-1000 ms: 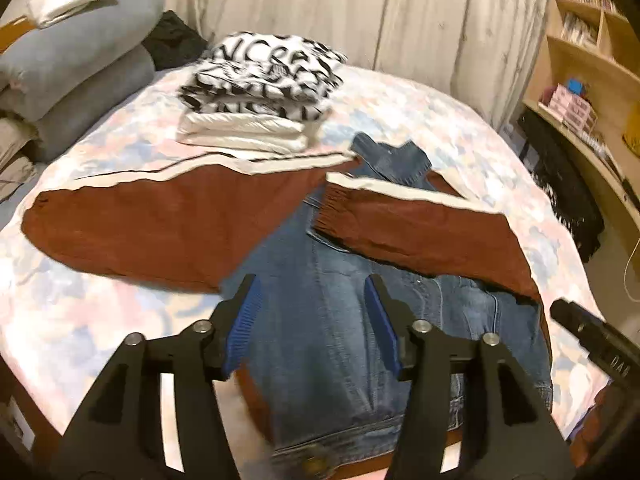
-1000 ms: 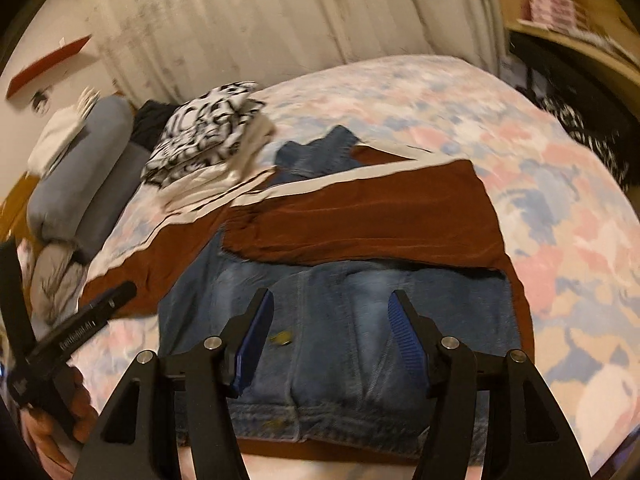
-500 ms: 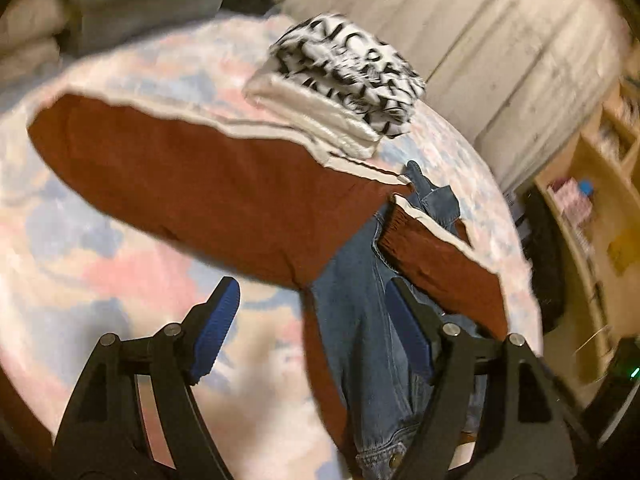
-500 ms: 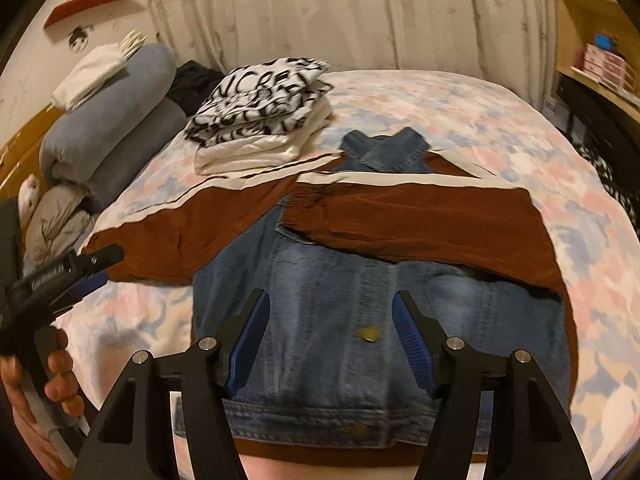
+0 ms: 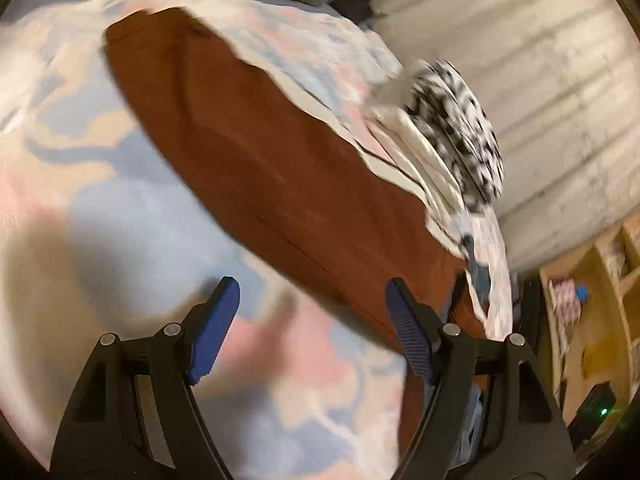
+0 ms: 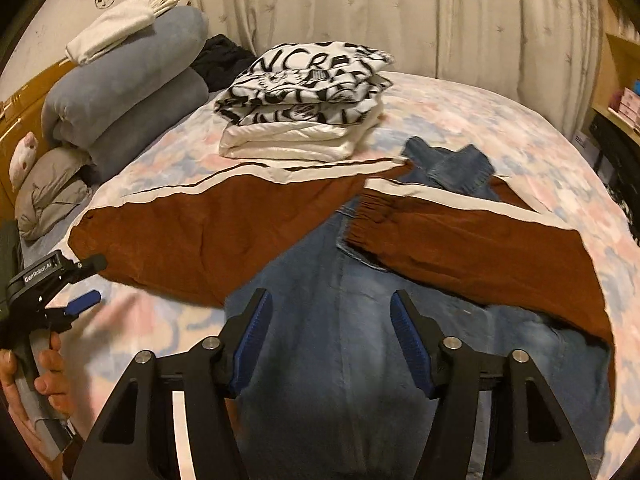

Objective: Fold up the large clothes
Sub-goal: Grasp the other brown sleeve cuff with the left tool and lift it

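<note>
Garment: a jacket (image 6: 360, 320) with a denim body and rust-brown sleeves lies flat on the bed (image 6: 500, 120), collar toward the curtain.
Step in hand: sleeve folding, as I judge it; the right sleeve (image 6: 480, 252) lies across the denim, while the left sleeve (image 6: 208, 232) is spread out sideways on the bedspread.
Left tongs (image 5: 308, 324): released, nothing between the pads, hovering over the bedspread just beside the spread sleeve's lower edge.
Right tongs (image 6: 330, 336): closing, over the denim body, pads not pressing on cloth as far as I can see.
Next move: probably a grip on the spread sleeve near its cuff, then a carry across the body.
Around: a folded stack (image 6: 308, 100) of clothes touches or sits just beside the sleeve's upper edge and could be dragged; rolled blankets (image 6: 128, 80) well apart at the headboard.
</note>
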A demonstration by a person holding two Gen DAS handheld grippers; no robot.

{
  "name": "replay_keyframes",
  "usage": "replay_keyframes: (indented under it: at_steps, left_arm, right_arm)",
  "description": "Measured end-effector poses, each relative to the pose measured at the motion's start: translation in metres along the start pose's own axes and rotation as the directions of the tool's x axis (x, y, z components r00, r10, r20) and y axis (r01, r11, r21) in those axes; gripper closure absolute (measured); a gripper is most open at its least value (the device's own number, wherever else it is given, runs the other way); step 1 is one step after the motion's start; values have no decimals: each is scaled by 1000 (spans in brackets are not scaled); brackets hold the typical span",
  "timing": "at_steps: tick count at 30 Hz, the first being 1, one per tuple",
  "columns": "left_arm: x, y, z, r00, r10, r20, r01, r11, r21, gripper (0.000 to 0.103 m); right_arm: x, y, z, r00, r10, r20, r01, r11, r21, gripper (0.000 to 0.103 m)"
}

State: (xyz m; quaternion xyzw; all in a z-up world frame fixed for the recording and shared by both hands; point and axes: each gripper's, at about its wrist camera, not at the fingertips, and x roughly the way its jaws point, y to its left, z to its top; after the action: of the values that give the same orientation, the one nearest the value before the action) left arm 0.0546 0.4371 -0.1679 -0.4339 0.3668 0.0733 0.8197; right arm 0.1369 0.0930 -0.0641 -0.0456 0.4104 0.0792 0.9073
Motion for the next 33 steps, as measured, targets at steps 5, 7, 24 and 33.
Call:
replay_keyframes:
  at_steps: [5, 7, 24, 33]
  left_arm:
    - [15, 35, 31, 998, -21, 61, 26, 996, -84, 30]
    - [22, 41, 46, 997, -14, 79, 22, 994, -103, 30]
    - [5, -42, 100, 969, 119, 217, -153, 977, 148, 101]
    - [-45, -235, 53, 968, -146, 205, 53, 914, 401, 101]
  right_arm:
    - [39, 33, 8, 999, 18, -43, -19, 999, -39, 52]
    - [56, 46, 9, 998, 28, -65, -31, 998, -49, 53]
    - [76, 24, 8, 986, 115, -119, -111, 993, 35, 53]
    - [26, -54, 5, 990, 135, -35, -128, 980, 149, 53]
